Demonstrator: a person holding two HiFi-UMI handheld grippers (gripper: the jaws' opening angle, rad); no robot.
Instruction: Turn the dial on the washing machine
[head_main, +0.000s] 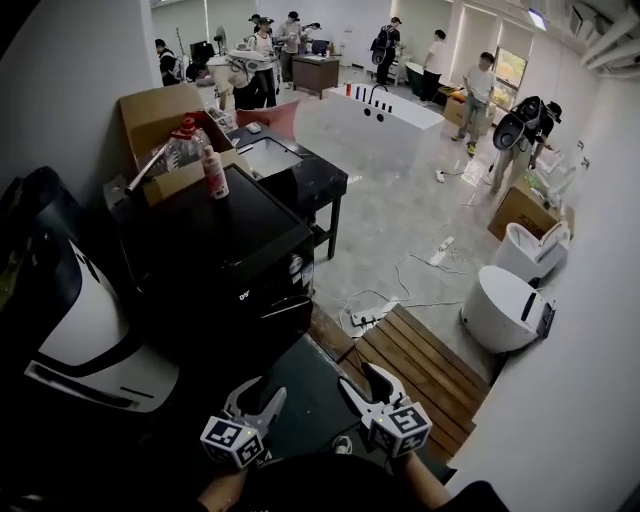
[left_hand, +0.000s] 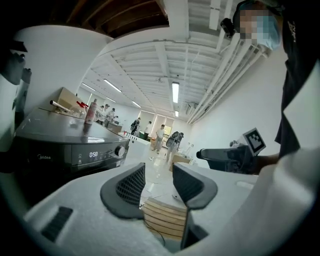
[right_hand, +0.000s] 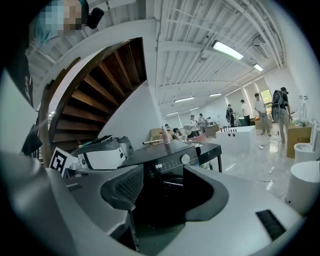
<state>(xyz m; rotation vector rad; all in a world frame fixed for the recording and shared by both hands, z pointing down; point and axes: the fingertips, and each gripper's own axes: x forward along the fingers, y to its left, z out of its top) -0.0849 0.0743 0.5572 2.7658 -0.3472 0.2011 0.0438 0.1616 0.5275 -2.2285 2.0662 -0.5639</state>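
While the dial (head_main: 296, 265) is sitting at the right end of the washing machine's (head_main: 215, 240) dark front panel, just beside a glowing display (right_hand: 158, 165), both grippers are hovering low in front of the machine, well apart from the dial. The right gripper (head_main: 362, 381) is pointing toward the machine's front, its jaws standing apart with nothing between them. The left gripper (head_main: 260, 393) is hanging near it, its jaws also spread wide and gripping nothing. A bottle (head_main: 214, 172) is standing on the machine's lid, a cardboard box (head_main: 160, 112) is resting behind it, and a black table (head_main: 305, 180) is standing just beyond the machine, with wooden decking (head_main: 425, 365) lying on the floor to the right.
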